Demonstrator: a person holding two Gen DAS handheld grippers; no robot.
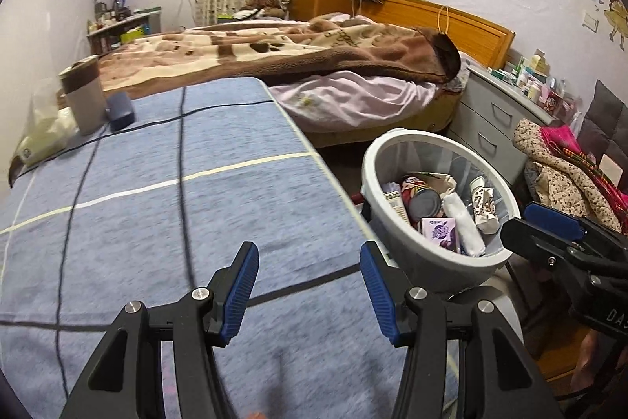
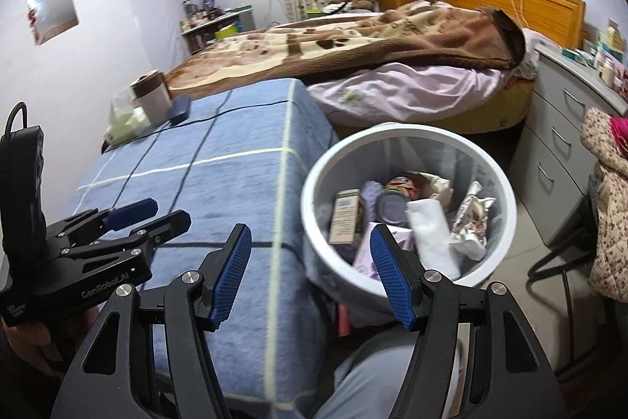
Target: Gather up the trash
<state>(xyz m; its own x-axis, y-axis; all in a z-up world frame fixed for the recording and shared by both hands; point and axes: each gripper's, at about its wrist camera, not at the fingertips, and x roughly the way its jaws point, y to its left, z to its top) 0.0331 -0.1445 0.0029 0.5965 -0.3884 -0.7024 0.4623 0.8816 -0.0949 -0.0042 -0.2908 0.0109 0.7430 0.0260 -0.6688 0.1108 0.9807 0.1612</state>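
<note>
A white waste bin stands on the floor beside the blue checked table. Inside lie a can, a small carton, a purple packet, white tissue and a crumpled wrapper. My left gripper hangs open and empty over the table's near right edge. The right gripper stands open and empty between the table edge and the bin's near rim. Each gripper shows in the other's view: the right gripper, the left gripper.
At the table's far end stand a cup, a dark blue box and a tissue pack. Black cables cross the cloth. A bed, grey drawers and clothes on a chair surround the bin. A person's knee is below.
</note>
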